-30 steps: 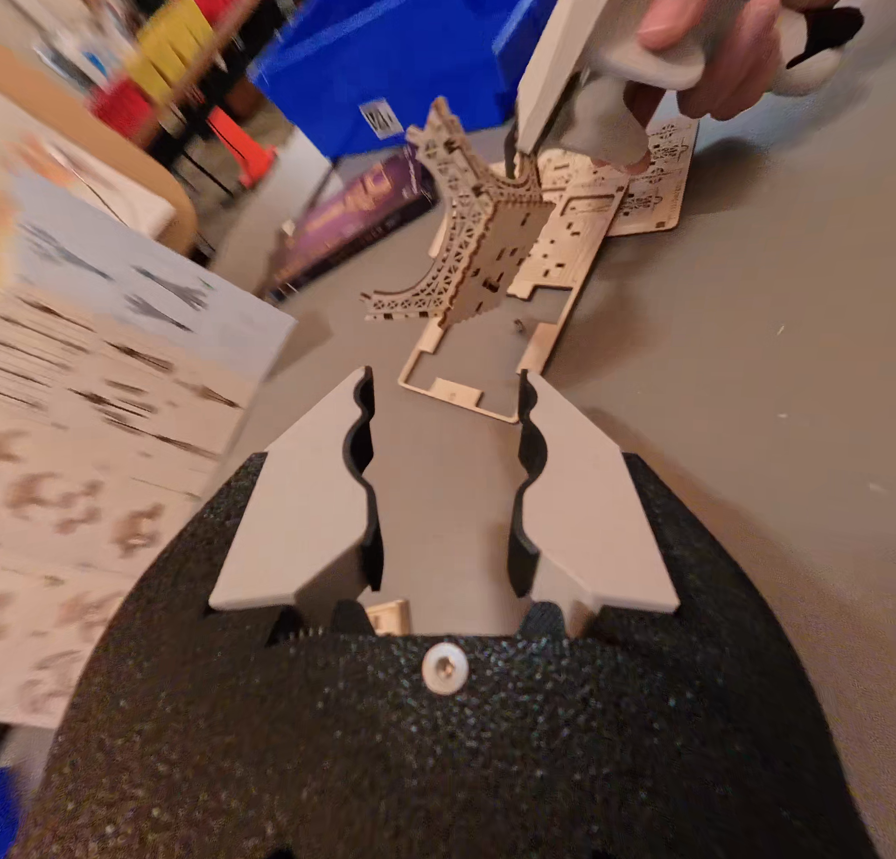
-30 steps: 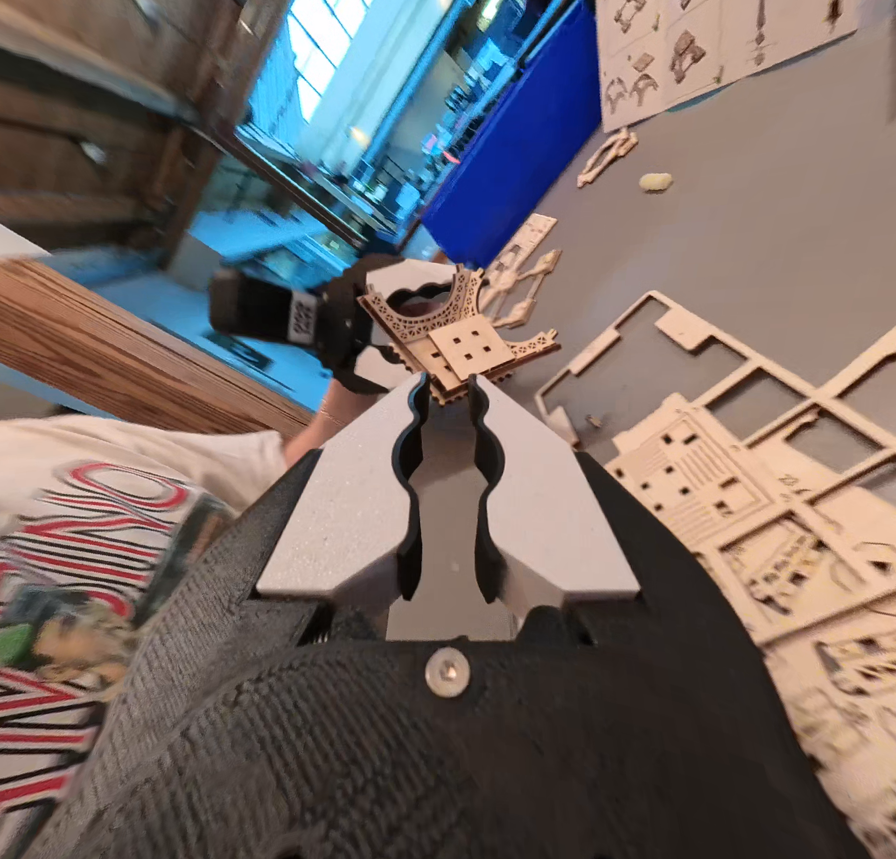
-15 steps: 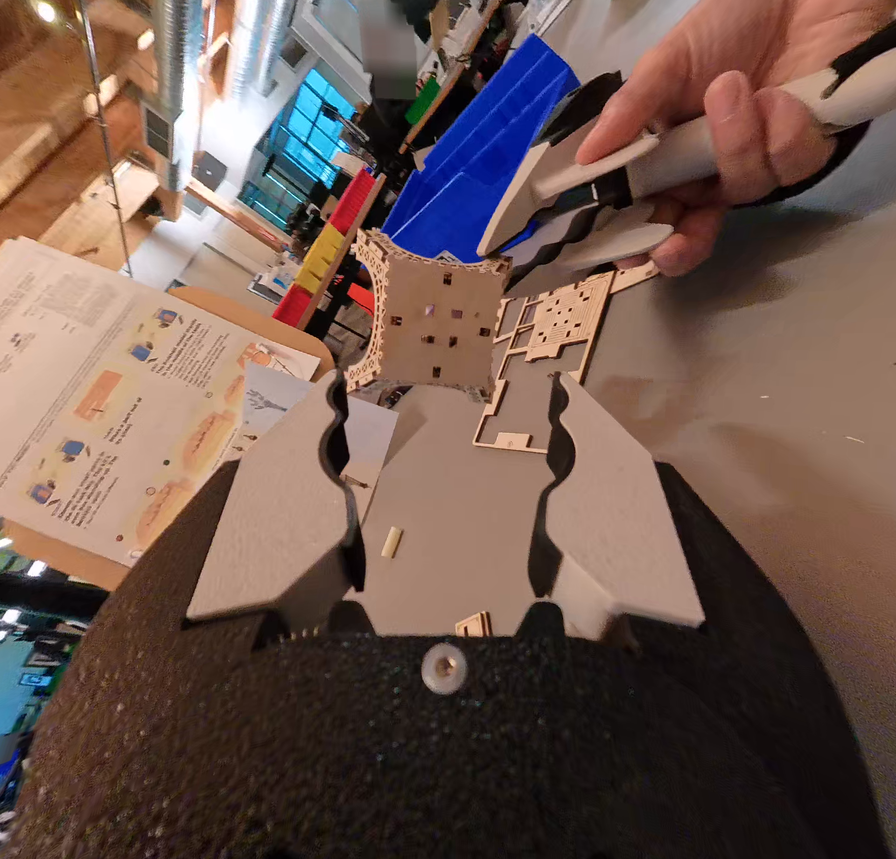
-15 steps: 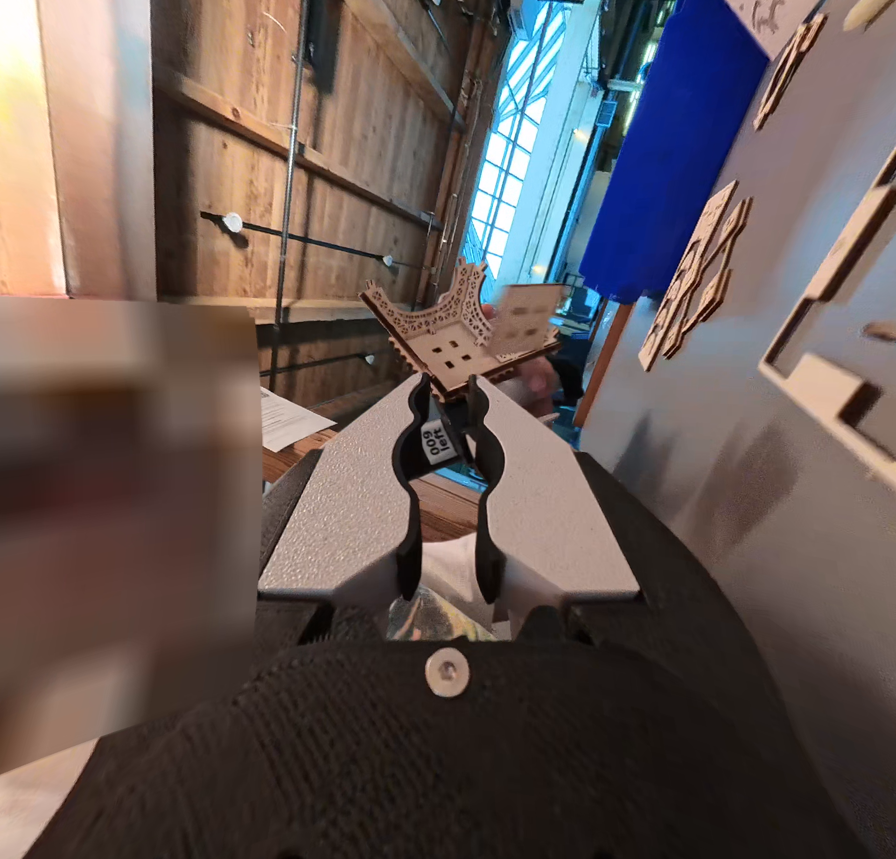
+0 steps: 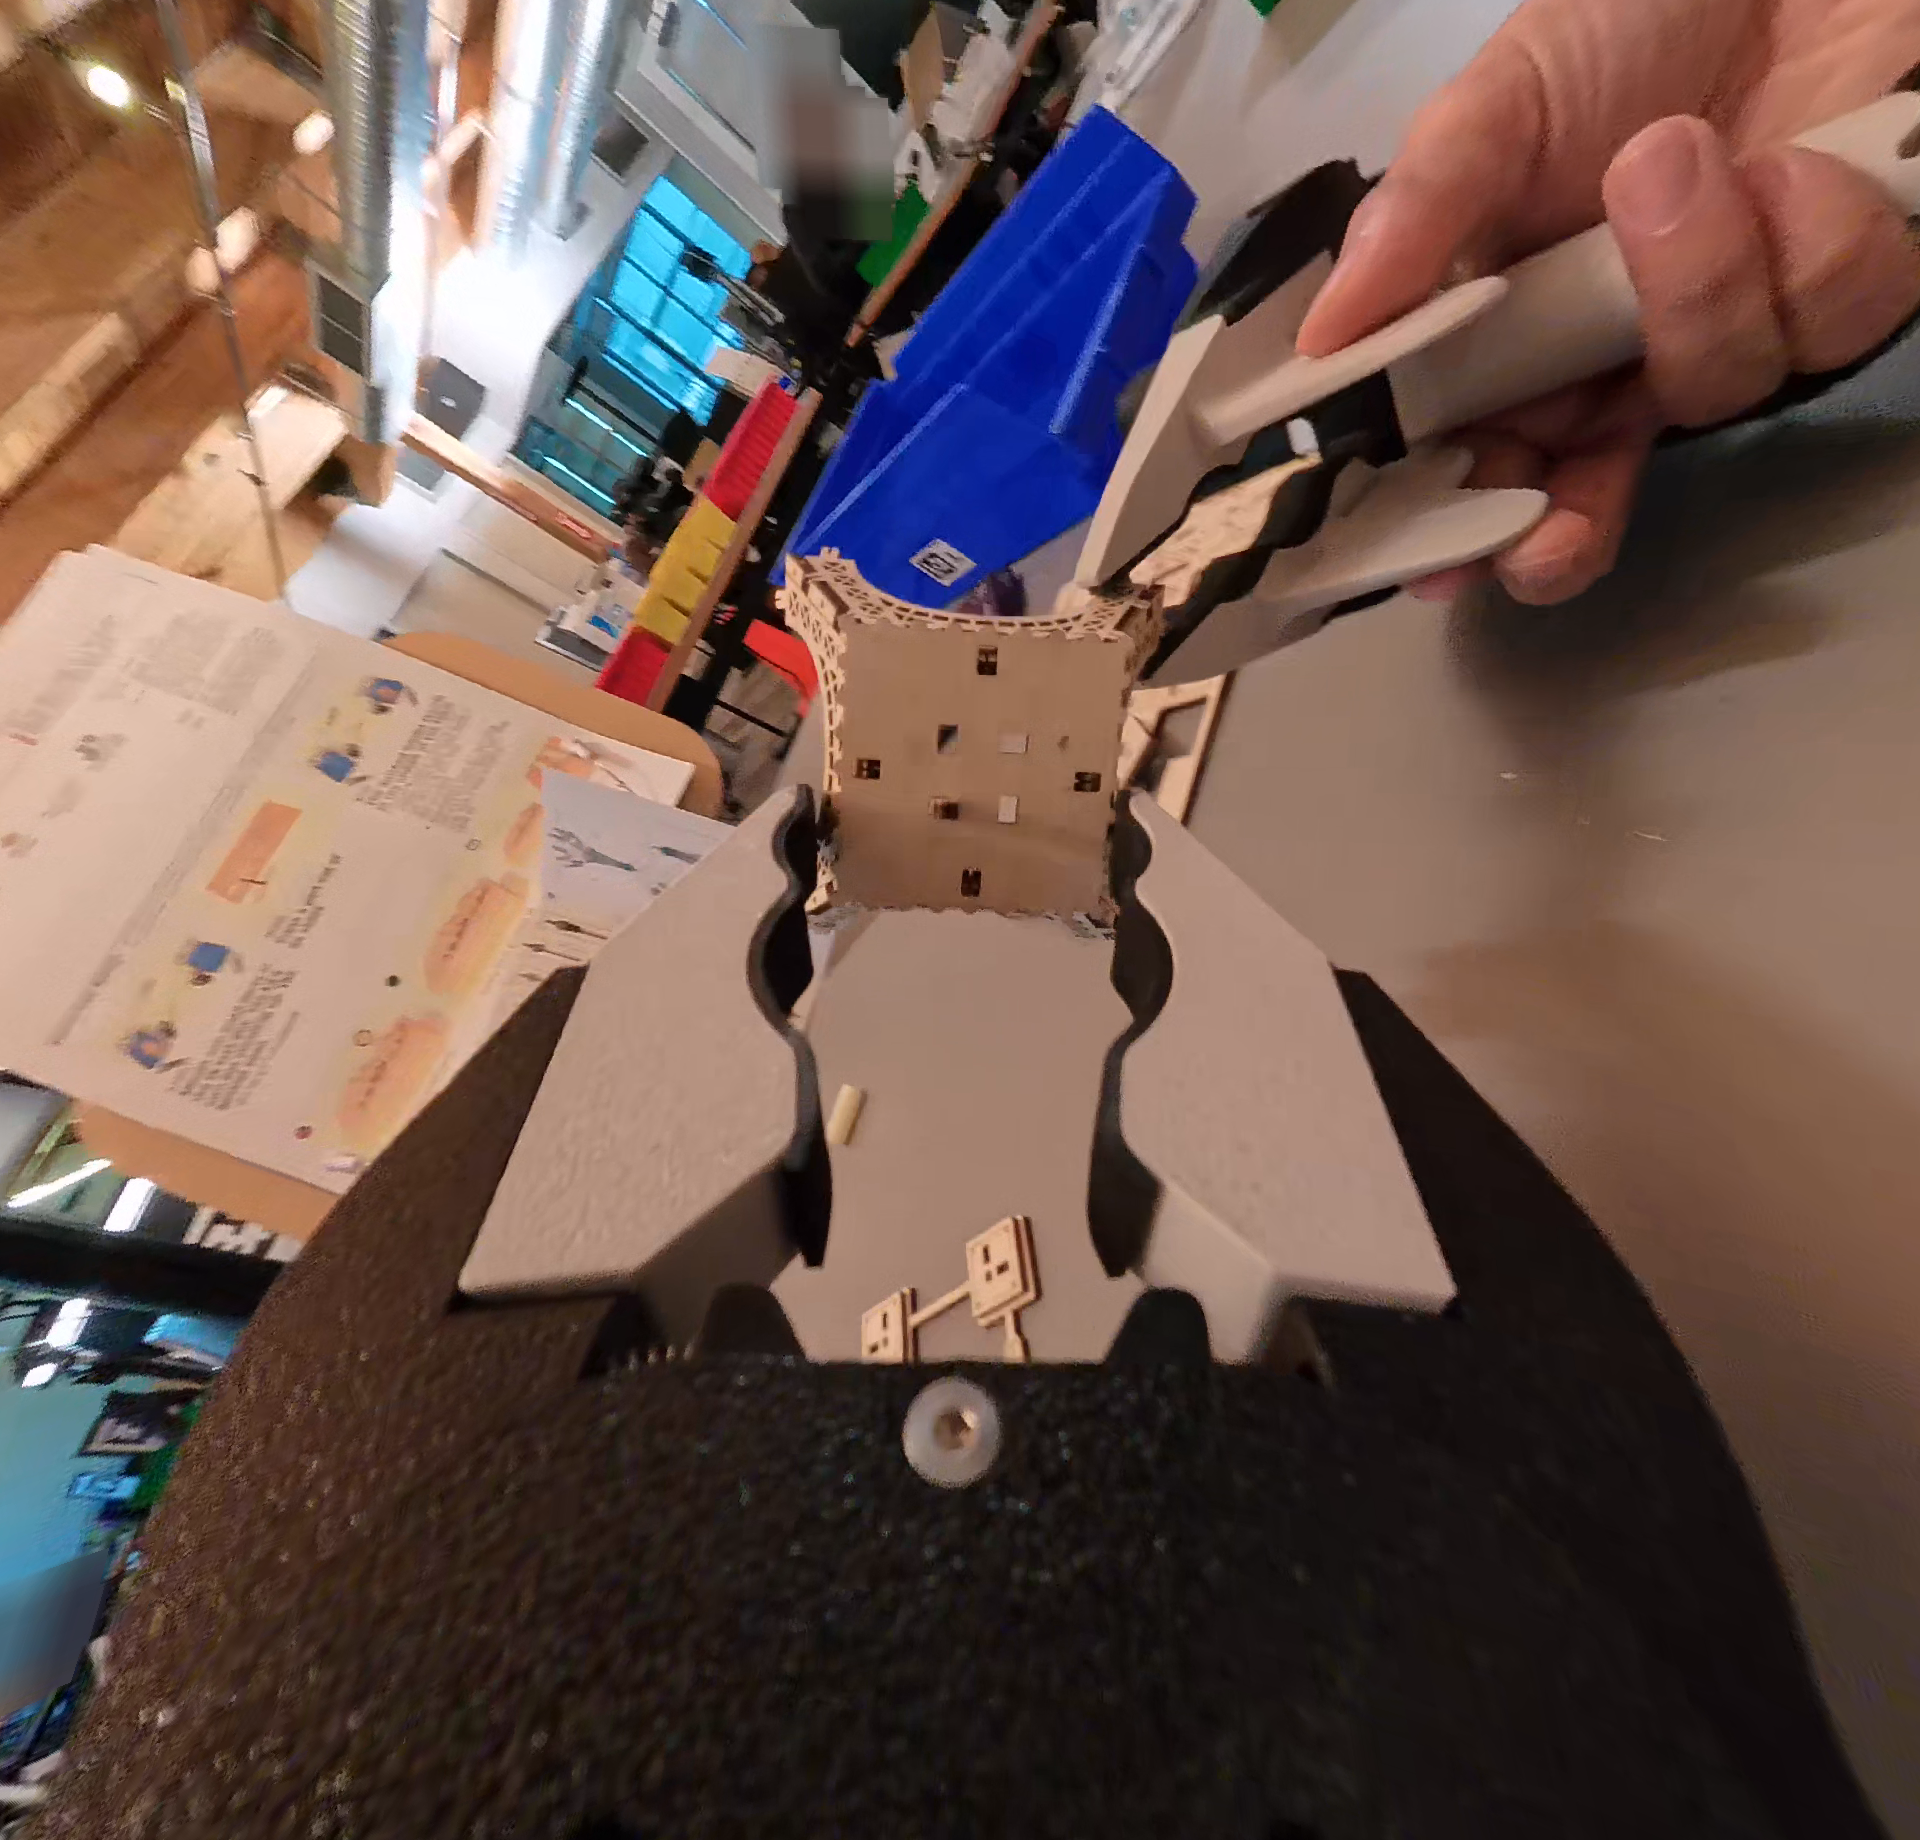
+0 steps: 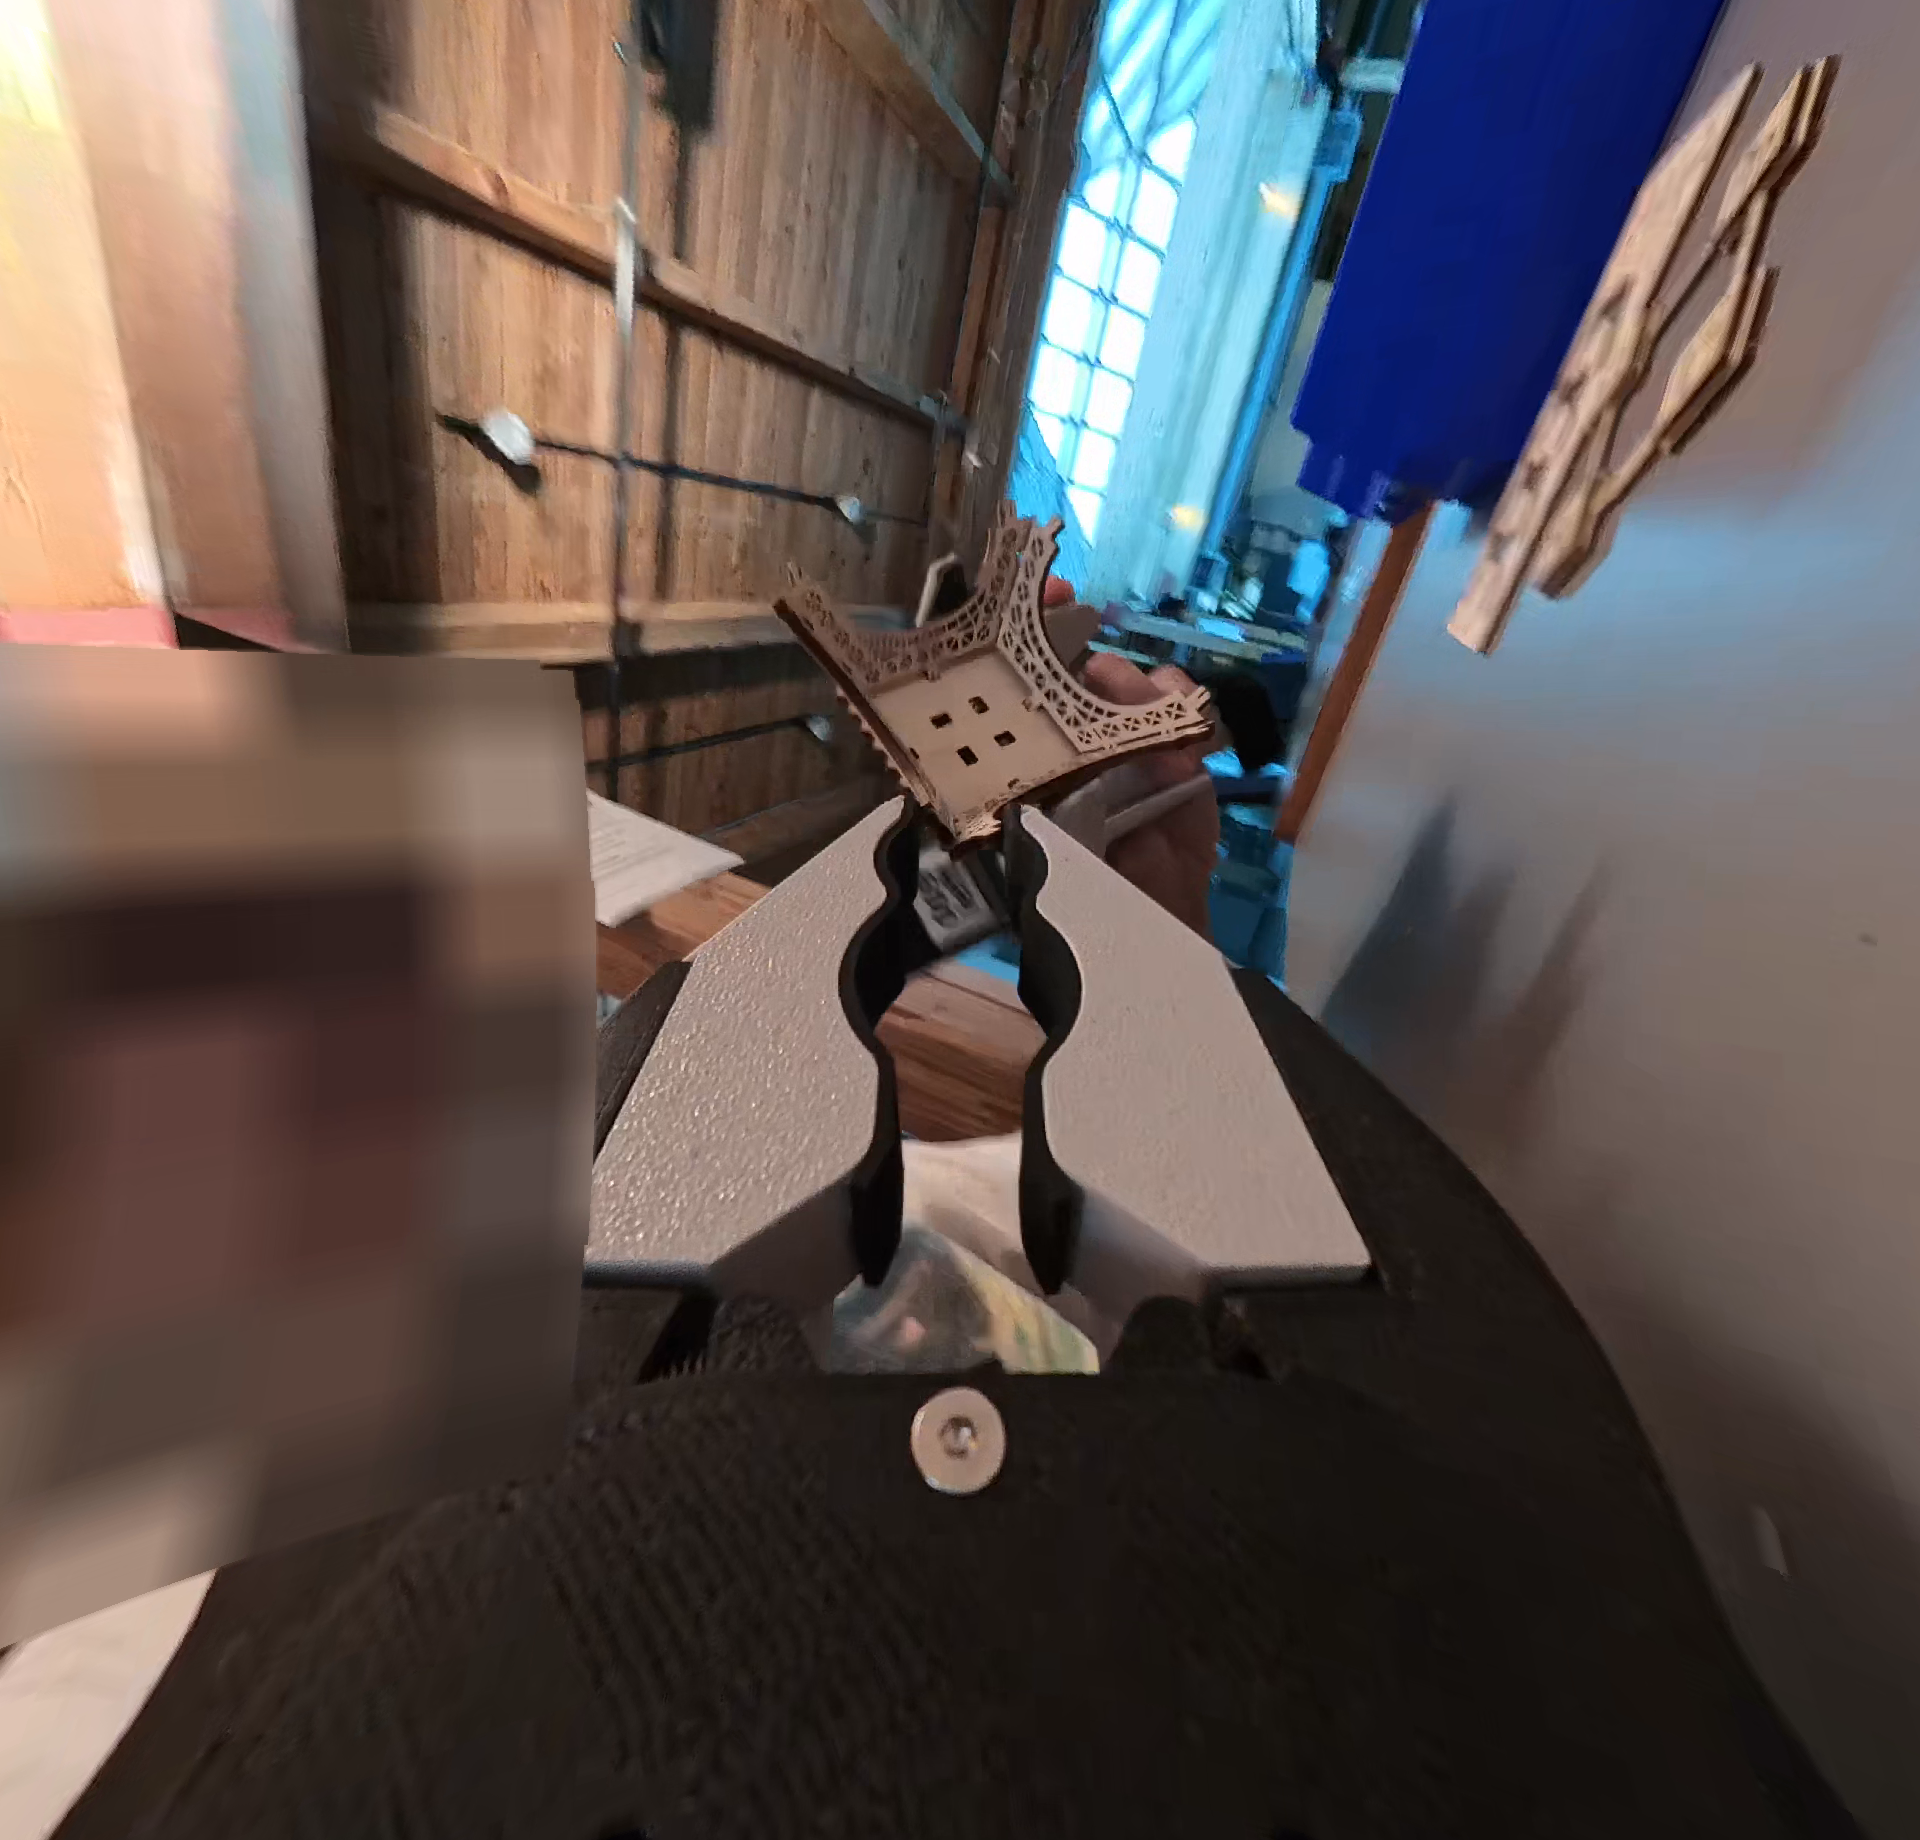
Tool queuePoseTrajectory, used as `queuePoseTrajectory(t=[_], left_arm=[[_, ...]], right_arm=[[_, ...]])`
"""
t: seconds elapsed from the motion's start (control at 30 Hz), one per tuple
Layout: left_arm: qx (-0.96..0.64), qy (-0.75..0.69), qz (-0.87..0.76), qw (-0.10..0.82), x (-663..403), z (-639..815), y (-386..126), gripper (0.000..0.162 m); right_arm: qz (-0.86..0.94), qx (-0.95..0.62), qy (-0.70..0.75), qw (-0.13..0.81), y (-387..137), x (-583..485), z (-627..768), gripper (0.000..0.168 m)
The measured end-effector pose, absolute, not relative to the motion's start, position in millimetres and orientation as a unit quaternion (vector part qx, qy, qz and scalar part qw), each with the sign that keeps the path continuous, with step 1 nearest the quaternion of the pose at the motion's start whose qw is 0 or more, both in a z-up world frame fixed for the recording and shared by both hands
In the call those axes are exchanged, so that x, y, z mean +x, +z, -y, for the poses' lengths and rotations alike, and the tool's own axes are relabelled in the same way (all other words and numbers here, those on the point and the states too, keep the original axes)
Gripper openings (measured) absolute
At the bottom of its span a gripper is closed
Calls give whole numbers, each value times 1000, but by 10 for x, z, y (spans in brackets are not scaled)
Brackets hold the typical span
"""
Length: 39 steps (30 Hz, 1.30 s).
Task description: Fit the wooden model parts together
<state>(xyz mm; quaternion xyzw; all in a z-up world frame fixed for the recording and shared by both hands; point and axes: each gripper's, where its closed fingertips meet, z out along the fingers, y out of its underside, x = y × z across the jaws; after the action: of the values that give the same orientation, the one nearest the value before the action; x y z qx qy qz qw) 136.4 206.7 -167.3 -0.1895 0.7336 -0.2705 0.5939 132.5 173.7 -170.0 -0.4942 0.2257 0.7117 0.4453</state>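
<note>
The wooden tower base [image 5: 966, 751], a square plate with four curved lattice legs, is held in the air. My right gripper [image 6: 961, 834] is shut on one corner of it; in the left wrist view it [image 5: 1132, 595] grips the upper right leg, with a hand on its handle. My left gripper [image 5: 961, 824] is open wide. Its fingertips [image 5: 790, 855] stand on either side of the plate's near edge, very close to it. I cannot tell if they touch it.
A small wooden part [image 5: 977, 1281] and a pale peg [image 5: 847, 1115] lie on the grey table [image 5: 1507, 1063]. An open instruction booklet [image 5: 260, 855] is at the left, blue bins [image 5: 1018, 419] behind. Wooden part sheets [image 6: 1662, 336] lie on the table. My right fingertips sit around 4 centimeters from my left ones.
The right gripper lifted the tower base off the table and turned it. The left gripper came up to it, and its fingers narrowed around the plate's edge.
</note>
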Motion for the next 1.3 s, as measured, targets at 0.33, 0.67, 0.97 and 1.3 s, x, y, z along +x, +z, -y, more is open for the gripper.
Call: queuePoseTrajectory(t=[0.33, 0.67, 0.97, 1.3], left_arm=[[-348, -252, -826, 365, 1093, -2407, -2115, 54], [-451, -226, -849, 159, 1189, -2450, -2597, 54], [-445, -236, -846, 174, 1213, -2449, -2772, 60], [-431, -320, -796, 280, 1159, -2553, -2422, 69]], right_arm=[[-127, -725, 417, 533, -2123, 1709, -1499, 35], [4, -838, 64, 541, -2331, 2450, -1671, 30], [54, -866, 66, 493, -2512, 2581, -1877, 46], [49, -861, 52, 503, -2500, 2640, -1886, 51]])
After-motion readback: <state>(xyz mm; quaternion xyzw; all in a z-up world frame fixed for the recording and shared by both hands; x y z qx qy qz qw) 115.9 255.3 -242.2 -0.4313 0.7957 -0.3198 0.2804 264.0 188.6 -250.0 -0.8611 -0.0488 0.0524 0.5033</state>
